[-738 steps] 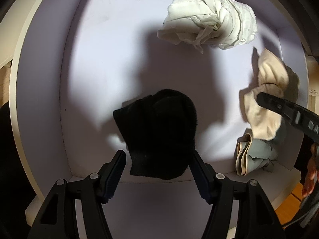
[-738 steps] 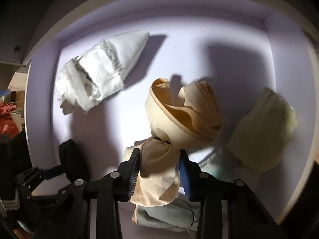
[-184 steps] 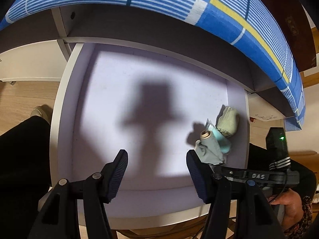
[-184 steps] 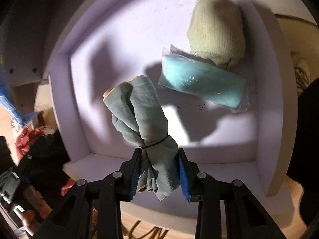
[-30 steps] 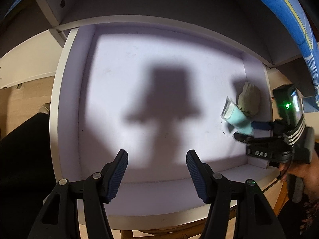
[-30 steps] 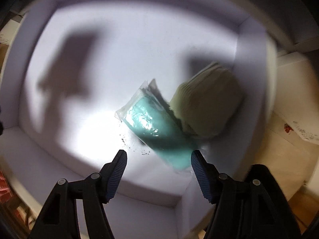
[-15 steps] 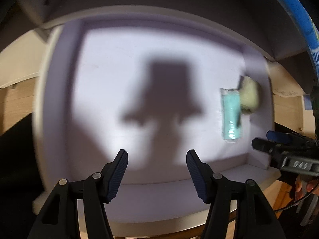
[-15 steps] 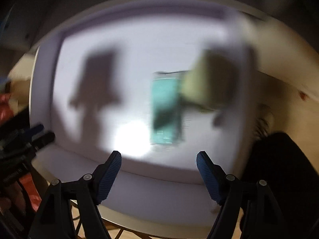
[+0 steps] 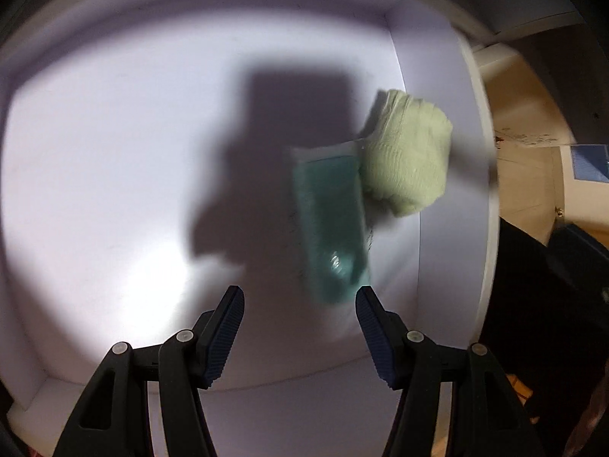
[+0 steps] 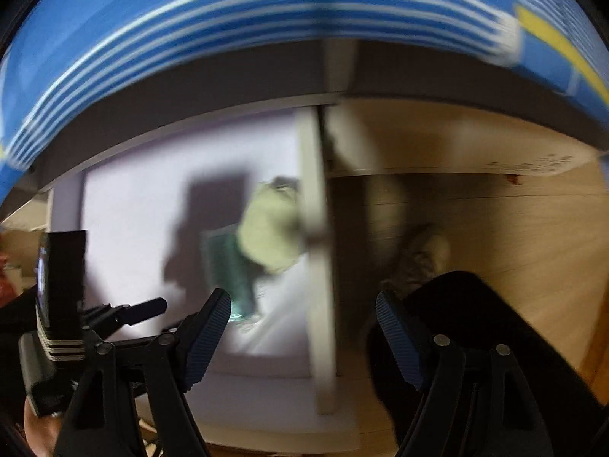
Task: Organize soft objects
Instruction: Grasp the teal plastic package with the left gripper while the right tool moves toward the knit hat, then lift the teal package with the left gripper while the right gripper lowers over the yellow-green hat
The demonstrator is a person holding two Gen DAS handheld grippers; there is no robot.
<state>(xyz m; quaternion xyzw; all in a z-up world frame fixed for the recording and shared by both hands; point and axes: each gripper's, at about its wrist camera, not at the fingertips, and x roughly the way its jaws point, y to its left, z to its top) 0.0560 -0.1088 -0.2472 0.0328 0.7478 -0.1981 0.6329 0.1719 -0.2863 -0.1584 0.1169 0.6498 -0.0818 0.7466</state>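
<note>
A teal soft pack in clear wrap (image 9: 333, 224) lies on the pale floor of the white drawer (image 9: 114, 152), against its right wall. A pale green knitted bundle (image 9: 405, 158) rests beside it, touching its far end. My left gripper (image 9: 300, 314) hangs open just short of the pack's near end, nothing between its fingers. My right gripper (image 10: 302, 318) is open and empty, high over the drawer's right wall (image 10: 319, 266); its view is blurred. The pack (image 10: 228, 266) and the bundle (image 10: 272, 234) show there too, with the left gripper (image 10: 144, 310) low at the left.
A blue striped cloth (image 10: 266, 19) covers the top above the drawer. Wooden floor (image 10: 514, 228) lies to the right of the drawer, with a person's dark trouser leg (image 10: 475, 323) and a shoe (image 10: 422, 255) on it.
My left gripper has swung right and down toward the teal pack, which now looms large. My right gripper has risen and drawn back out of the drawer, its jaws a little wider.
</note>
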